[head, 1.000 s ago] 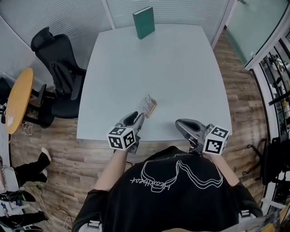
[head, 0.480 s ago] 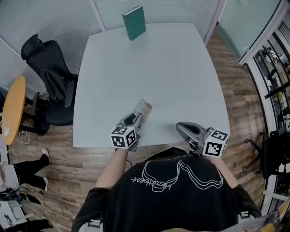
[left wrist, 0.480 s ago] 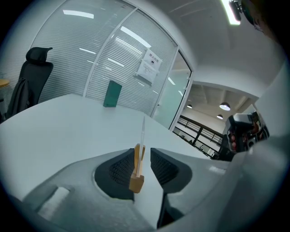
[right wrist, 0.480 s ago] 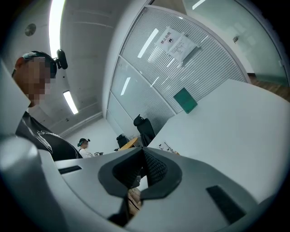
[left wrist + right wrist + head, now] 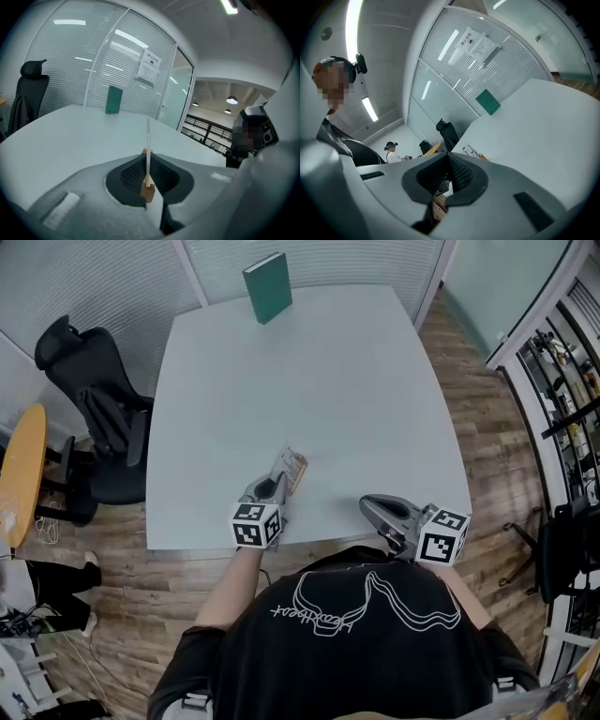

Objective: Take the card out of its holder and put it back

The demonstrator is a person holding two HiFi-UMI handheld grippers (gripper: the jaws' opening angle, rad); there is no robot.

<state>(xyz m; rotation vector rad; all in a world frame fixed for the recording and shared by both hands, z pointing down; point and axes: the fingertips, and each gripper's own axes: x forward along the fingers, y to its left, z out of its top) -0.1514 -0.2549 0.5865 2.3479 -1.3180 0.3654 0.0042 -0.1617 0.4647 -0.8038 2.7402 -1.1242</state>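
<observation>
A white card (image 5: 292, 466) in a small wooden holder (image 5: 148, 192) sits near the front edge of the pale table (image 5: 309, 371). My left gripper (image 5: 278, 486) has just been closing and now stands shut on the card. In the left gripper view the card (image 5: 148, 140) shows edge-on, upright between the pads, with the holder at the bottom of the jaws. My right gripper (image 5: 368, 504) hovers at the table's front edge to the right, apart from the card. Its jaws (image 5: 448, 157) are shut with nothing between them.
A green book (image 5: 267, 287) stands upright at the table's far edge. A black office chair (image 5: 94, 409) and a round wooden table (image 5: 19, 465) are to the left. Shelving (image 5: 572, 409) lines the right side. Glass walls with blinds stand behind the table.
My left gripper has moved forward and down onto the card, and its jaws have closed on it. The right gripper has stayed where it was.
</observation>
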